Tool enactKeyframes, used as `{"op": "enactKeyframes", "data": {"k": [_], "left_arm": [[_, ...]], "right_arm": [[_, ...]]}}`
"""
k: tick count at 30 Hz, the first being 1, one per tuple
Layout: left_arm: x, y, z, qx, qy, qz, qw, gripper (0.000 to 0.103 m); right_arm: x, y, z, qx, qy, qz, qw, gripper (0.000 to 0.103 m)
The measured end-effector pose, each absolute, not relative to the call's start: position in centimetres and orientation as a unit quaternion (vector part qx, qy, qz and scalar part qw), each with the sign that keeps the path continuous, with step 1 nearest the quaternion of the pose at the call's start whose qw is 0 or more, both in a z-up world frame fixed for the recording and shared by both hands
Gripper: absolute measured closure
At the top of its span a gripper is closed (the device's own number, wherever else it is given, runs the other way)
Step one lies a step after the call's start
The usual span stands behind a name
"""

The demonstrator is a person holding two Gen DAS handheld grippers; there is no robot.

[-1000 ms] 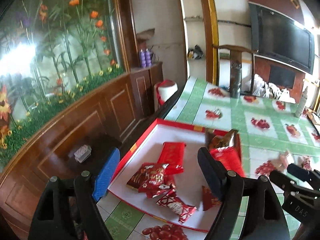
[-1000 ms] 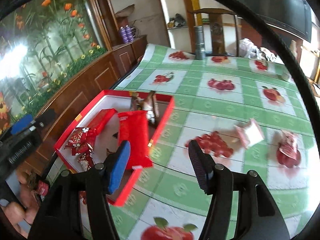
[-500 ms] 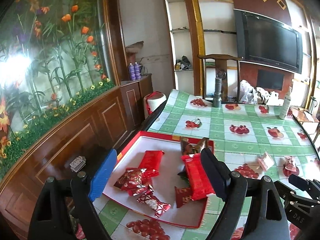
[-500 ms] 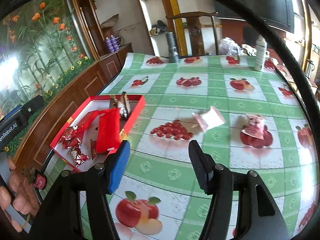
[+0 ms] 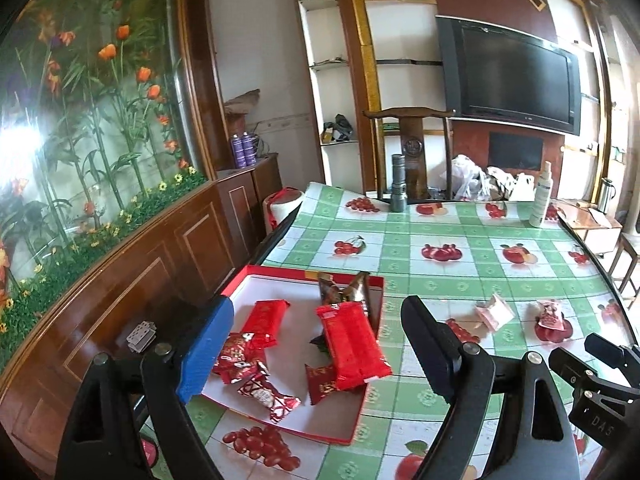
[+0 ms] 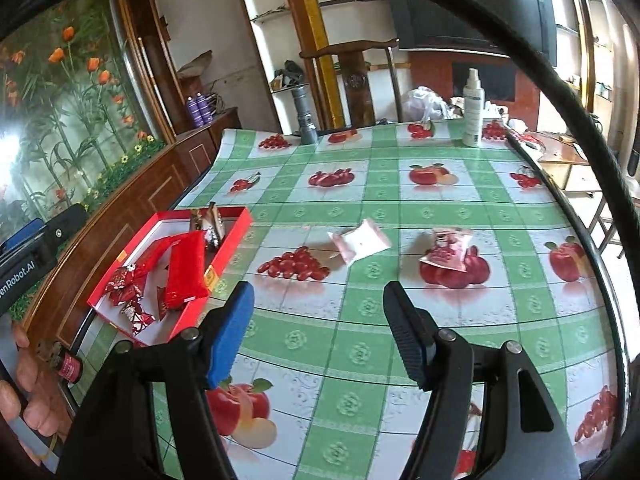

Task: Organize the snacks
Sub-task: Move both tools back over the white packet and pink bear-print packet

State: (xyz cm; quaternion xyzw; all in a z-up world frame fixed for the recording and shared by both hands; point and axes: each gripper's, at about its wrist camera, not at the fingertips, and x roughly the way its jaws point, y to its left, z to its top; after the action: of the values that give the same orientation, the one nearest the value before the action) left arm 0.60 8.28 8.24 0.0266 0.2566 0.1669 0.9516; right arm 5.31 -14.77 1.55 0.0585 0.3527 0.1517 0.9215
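The red box (image 5: pixel 370 412) sits at the table's (image 6: pixel 400 208) left edge holding several red snack packets, the long red packet (image 5: pixel 350 346) uppermost. The left gripper (image 5: pixel 316 344) is spread and empty above the box; the right gripper (image 6: pixel 318 330), jaws just opening, holds nothing. The pink-white packet (image 6: pixel 360 243) lies at its 12 o'clock, the red-pink packet (image 6: pixel 446 250) at 1 o'clock.

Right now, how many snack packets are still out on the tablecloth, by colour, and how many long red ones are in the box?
Pink-and-white packet on the tablecloth: 1
Red-and-pink packet on the tablecloth: 1
Long red packs in the red box: 2
Total: 4
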Motion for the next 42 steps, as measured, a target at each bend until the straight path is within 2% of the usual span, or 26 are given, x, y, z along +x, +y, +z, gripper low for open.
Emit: {"op": "enactKeyframes", "data": {"k": [28, 42], "left_arm": [[0.2, 4.0, 7.6, 0.035, 0.273, 0.107, 0.955, 0.017], [0.1, 2.4, 7.4, 0.043, 0.280, 0.093, 0.955, 0.017]], "right_arm": [[3.4, -20.5, 2.1, 0.051, 0.346, 0.049, 0.935, 0.035], [3.1, -21.5, 2.2, 0.043, 0.340, 0.018, 0.939, 0.031]]}}
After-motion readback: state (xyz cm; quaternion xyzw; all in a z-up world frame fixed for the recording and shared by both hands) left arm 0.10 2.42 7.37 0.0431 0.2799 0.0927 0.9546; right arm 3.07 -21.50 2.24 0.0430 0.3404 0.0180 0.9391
